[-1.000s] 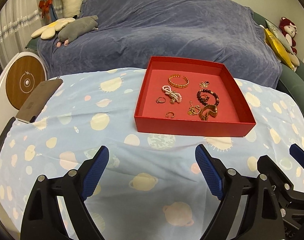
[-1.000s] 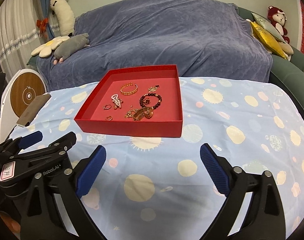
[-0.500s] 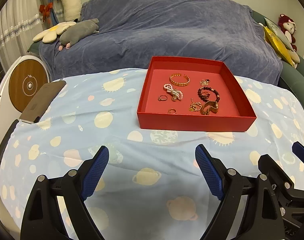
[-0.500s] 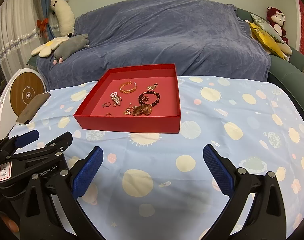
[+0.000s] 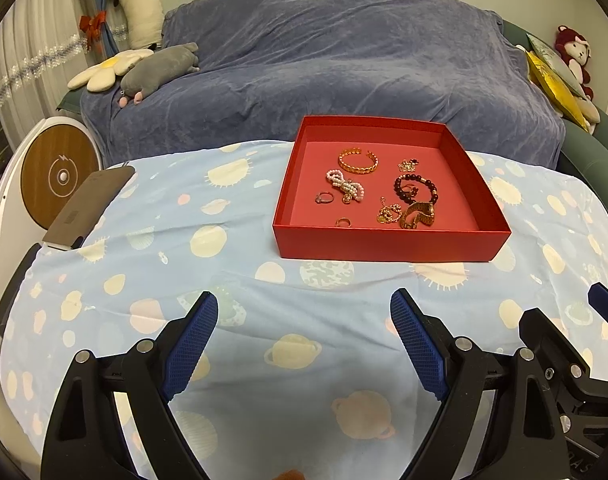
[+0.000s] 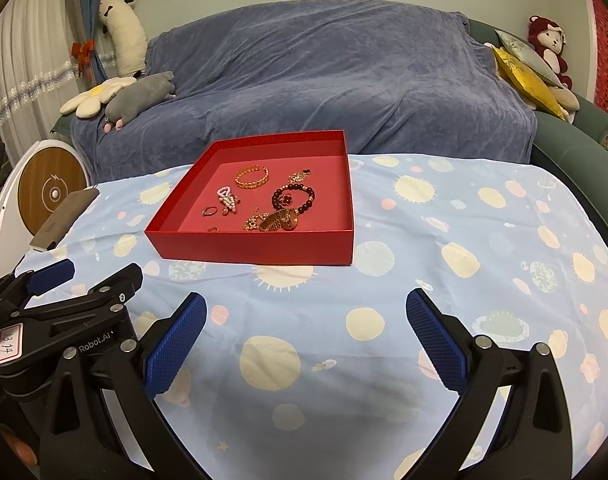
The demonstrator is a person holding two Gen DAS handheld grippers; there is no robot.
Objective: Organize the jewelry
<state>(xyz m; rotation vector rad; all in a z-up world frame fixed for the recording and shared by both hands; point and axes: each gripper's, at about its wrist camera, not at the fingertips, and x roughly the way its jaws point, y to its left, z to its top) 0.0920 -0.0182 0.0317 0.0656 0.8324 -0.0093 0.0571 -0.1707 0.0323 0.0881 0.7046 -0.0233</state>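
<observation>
- Both of your grippers hang over the near edge of the desk with nothing in them: the left gripper [image 5: 304, 344] has its jaws wide apart over the planet-print cloth [image 5: 223, 280], and the right gripper [image 6: 306, 344] shows the same wide gap, side by side with the left.
- The jewelry sits in the red tray [image 5: 388, 246], well beyond both sets of jaws and toward the far side of the desk. It looks already gathered there, so judge first what is left to sort.
- The likeliest snag is the cluster at the tray's near right: the gold watch-style band [image 5: 418, 214], the small gold charm piece [image 5: 388, 213] and the dark bead bracelet [image 5: 418, 190] lie touching or overlapping. Close on one and you may drag the others out with it.
- The small rings [image 5: 324, 198] lie flat on the tray floor. Wide padded jaws may slide over them or flick them away.
- The tray wall [image 6: 255, 246] is in your way on the near side. Come in low and you could push the light tray across the cloth, or ruck the loose cloth under it.
- The pearl bow piece [image 5: 346, 186] lies just beside a ring; pinch there carelessly and you take both.
- The gold open bangle [image 5: 358, 162] lies apart from the rest, so it is the safest first pick.
</observation>
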